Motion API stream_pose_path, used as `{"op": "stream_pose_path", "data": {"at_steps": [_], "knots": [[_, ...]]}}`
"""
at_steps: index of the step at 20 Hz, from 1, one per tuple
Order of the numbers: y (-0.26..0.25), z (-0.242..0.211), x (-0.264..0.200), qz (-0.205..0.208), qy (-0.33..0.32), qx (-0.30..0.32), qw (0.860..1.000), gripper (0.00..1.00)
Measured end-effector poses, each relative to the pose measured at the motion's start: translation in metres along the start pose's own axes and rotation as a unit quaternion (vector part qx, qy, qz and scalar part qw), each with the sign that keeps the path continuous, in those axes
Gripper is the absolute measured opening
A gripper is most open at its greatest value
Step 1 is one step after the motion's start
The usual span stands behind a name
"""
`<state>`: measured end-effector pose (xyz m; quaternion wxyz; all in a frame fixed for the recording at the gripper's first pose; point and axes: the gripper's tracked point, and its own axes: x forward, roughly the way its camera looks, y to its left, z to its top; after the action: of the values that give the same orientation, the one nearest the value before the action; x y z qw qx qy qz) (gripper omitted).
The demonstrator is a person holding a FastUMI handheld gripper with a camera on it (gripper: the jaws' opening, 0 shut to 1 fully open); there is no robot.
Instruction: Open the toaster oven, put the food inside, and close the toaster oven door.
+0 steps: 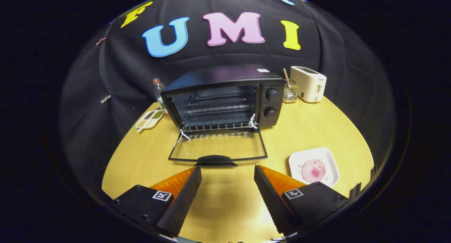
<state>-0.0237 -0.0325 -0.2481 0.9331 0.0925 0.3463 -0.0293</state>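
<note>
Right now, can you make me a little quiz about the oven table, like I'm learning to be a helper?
1. True or false: the toaster oven door is folded down open.
2. What lies on the white plate beside the right finger of the tongs? A) a pink round food B) a banana C) a spoon
3. Fill in: the tongs are ____, holding nothing, with the door handle just ahead of them.

Key:
1. True. The rack inside is bare.
2. A, the pink round food.
3. Open.
</note>
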Motion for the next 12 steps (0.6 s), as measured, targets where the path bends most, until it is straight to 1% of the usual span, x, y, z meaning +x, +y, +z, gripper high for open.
{"op": "stream_pose_path", "data": {"at_steps": [2,4,6,7,10,11,12], "knots": [[-0.038,0.013,-0.024,0.016,-0.001,0.024,1.0,0.97],[-0.086,0.025,-0.042,0.017,-0.004,0.038,0.999,0.94],[-0.138,0.033,-0.049,0.016,0.0,0.034,0.999,0.94],[-0.162,0.03,-0.049,0.019,0.012,0.034,0.999,0.94],[-0.214,0.022,-0.039,0.064,0.065,0.049,0.995,0.94],[-0.23,0.016,-0.029,0.076,0.088,0.064,0.991,0.91],[-0.244,0.008,-0.018,0.091,0.115,0.081,0.986,0.84]]}}
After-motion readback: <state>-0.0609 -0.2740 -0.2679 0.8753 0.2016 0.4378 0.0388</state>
